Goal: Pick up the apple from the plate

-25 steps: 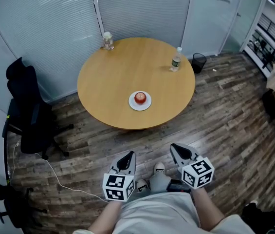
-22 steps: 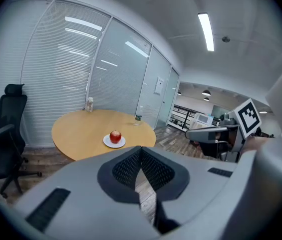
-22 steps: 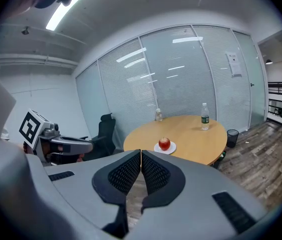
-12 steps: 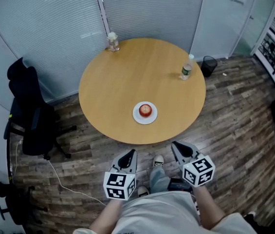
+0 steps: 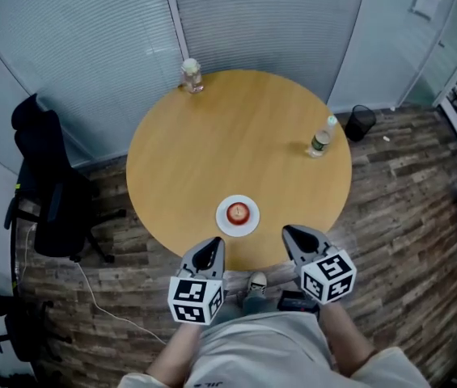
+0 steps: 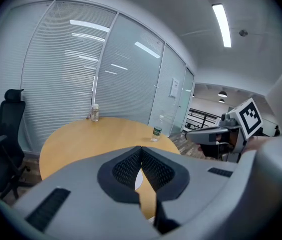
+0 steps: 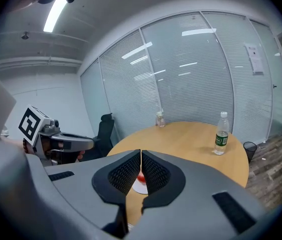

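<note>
Head view puts your left gripper (image 5: 214, 244) and right gripper (image 5: 290, 233) at the near edge of the round wooden table (image 5: 236, 128), each with its jaws pressed together on nothing. Their cubes (image 5: 193, 301) carry black-and-white square markers. Just past them, the apple (image 5: 237, 212) sits on a white plate (image 5: 224, 225) near that table edge. Towards the table's right rim stands a water bottle (image 5: 319, 141) with a green label, its print too small to read; at the far rim, a second clear bottle (image 5: 192, 77). Around the table: a black office chair (image 5: 46, 184) left, a bin (image 5: 361, 121) right, wood-plank floor (image 5: 406, 192), blinded glass walls (image 5: 90, 39) behind.
</note>
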